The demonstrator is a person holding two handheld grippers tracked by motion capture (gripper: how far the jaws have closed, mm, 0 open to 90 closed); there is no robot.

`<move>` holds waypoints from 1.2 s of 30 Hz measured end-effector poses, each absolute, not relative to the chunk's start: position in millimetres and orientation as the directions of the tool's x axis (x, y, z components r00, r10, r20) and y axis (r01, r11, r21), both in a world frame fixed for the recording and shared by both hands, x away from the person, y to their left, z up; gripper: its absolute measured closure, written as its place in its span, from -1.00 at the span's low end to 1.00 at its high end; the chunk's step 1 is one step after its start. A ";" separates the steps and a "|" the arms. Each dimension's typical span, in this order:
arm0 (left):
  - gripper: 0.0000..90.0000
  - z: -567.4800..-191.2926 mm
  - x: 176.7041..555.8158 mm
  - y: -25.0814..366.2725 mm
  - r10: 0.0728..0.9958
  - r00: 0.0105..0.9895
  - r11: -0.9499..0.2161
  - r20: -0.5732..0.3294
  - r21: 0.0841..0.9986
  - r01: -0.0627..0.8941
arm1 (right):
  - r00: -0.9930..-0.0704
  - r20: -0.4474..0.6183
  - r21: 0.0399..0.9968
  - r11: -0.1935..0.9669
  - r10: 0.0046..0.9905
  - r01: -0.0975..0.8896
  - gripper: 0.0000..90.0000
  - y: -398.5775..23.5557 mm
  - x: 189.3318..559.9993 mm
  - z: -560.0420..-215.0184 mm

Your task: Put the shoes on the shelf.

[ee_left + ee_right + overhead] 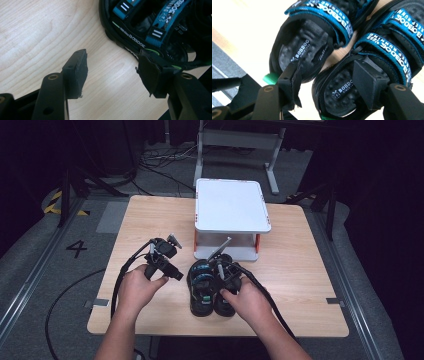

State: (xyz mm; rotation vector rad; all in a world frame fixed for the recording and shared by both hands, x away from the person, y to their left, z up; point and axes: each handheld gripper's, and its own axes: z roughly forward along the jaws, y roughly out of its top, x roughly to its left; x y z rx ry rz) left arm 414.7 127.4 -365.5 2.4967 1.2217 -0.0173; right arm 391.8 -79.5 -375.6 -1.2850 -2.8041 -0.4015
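Observation:
Two black sandals with blue straps lie side by side near the table's front: the left sandal (200,287) (304,50) and the right sandal (226,292) (367,75). My right gripper (222,279) (327,82) hangs over their heel ends, open, one jaw above each footbed, with the sandals' adjoining inner edges between the jaws and no pad pressing on them. My left gripper (177,274) (112,72) sits just left of the pair, low over the wood and open with nothing between its jaws. Its right jaw is close to the rim of the nearest sandal (140,30).
A white two-level stand (231,205) with red posts is on the wooden table (150,220) right behind the sandals. Bare wood lies to the left and right of the hands. Cables trail from both grippers toward the front edge.

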 end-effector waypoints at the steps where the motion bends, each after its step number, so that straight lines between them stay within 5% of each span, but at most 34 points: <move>1: -0.08 -365.0 415.8 127.7 0.762 0.626 -0.562 -0.167 0.310 0.767 | -0.651 0.127 0.217 0.619 0.748 0.754 -0.11 -77.1 392.5 -376.3; 9: -0.08 -361.2 425.4 121.4 0.738 0.652 -0.578 -0.175 0.335 0.744 | -0.596 0.202 0.240 0.551 0.777 0.799 -0.15 -78.7 391.8 -373.1; 17: -0.08 -360.3 432.4 117.3 0.727 0.661 -0.584 -0.186 0.340 0.738 | -0.597 0.072 0.228 0.570 0.799 0.790 -0.08 -71.2 383.2 -371.8; 28: -0.08 -356.8 428.5 136.8 0.764 0.622 -0.541 -0.173 0.353 0.763 | -0.589 0.044 0.217 0.568 0.807 0.794 -0.11 -76.4 385.7 -381.1; 36: -0.08 -357.0 426.8 154.4 0.795 0.578 -0.495 -0.183 0.357 0.793 | -0.573 0.128 0.219 0.541 0.809 0.812 -0.02 -83.8 387.8 -386.8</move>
